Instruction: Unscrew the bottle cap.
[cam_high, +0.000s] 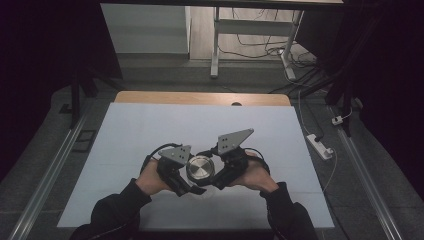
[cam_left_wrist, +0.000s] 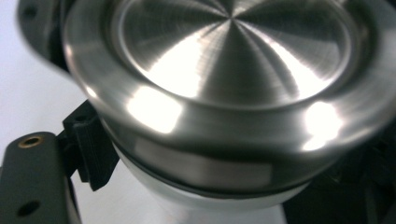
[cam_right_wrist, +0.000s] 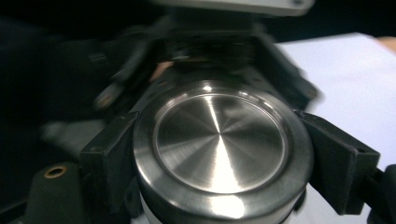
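Brushed-steel lid (cam_right_wrist: 219, 140), round w/ raised rim and fine radial grain, sits atop a pale cylindrical container (cam_left_wrist: 196, 196) held between both grippers over the near-middle of the white table (cam_high: 150, 125). Right gripper (cam_right_wrist: 219, 154) has its black jaws pressed on either side of the lid rim; left gripper (cam_high: 192, 187) is up against the body lower down, but can't tell if it's clamped. Looks like a lid twist-off step, prob. mid-way: next move needs one side steady while the other turns, and smooth metal may slip.
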